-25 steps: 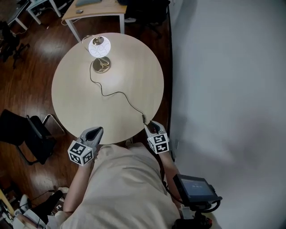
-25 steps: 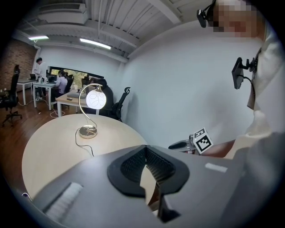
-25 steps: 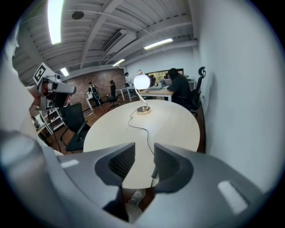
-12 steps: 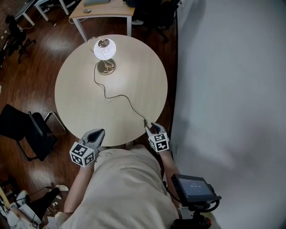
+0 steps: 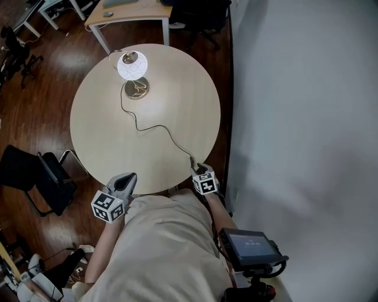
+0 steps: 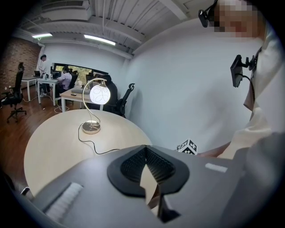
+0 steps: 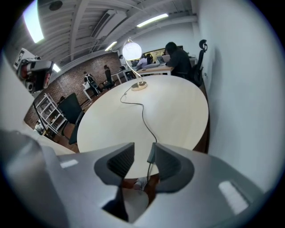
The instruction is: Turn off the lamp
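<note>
The lamp [image 5: 132, 65], with a round white shade and a brass base, stands lit at the far left of the round table [image 5: 100, 135]. Its black cord [image 5: 159, 127] runs to an inline switch [image 5: 192, 159] at the near right edge. My right gripper [image 5: 198, 169] is at that edge. In the right gripper view the switch [image 7: 151, 154] lies between the open jaws of my right gripper [image 7: 141, 156], close against the right pad. The left gripper [image 5: 127, 179] hovers at the near left edge, and in its own view the left gripper [image 6: 145, 149] has its tips together and holds nothing.
A white wall [image 5: 307, 118] runs close along the table's right side. A black chair [image 5: 35, 177] stands on the wooden floor at the left. A wooden desk [image 5: 127, 12] stands beyond the table. A device with a screen [image 5: 248, 245] hangs at the person's hip.
My right gripper has sunk toward the table's near right edge and now has the cord switch between its jaws. The left gripper has stayed where it was.
</note>
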Demonstrator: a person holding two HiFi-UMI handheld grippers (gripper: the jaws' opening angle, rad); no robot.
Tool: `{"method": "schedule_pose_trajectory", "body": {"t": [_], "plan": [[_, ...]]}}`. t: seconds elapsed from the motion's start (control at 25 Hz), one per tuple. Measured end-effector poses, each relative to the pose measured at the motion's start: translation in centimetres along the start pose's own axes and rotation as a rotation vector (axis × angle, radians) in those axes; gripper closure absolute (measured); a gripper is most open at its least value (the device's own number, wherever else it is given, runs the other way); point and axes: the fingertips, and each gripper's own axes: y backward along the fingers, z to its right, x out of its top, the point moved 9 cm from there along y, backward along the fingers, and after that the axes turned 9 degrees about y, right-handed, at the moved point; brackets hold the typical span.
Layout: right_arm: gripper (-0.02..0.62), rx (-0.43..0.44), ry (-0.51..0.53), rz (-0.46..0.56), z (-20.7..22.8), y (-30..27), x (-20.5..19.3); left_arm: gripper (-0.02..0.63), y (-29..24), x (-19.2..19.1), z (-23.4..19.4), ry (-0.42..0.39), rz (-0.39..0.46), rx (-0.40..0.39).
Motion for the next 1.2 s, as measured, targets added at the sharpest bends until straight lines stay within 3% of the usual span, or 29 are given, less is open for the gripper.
{"method": "schedule_pose_trajectory", "body": {"t": [0.68, 1.2], "plan": [[0.462, -0.050, -0.103, -0.119, 1.4, -7.6, -1.9, 0.609, -0.3, 0.4, 0.1, -0.033, -0.078, 0.007], [0.483, -0.082, -0.142, -0.105, 1.2, -9.1, -2.4, 0.609, 0.3, -1.2, 0.2, -0.021, -0.127, 0.018]]}}
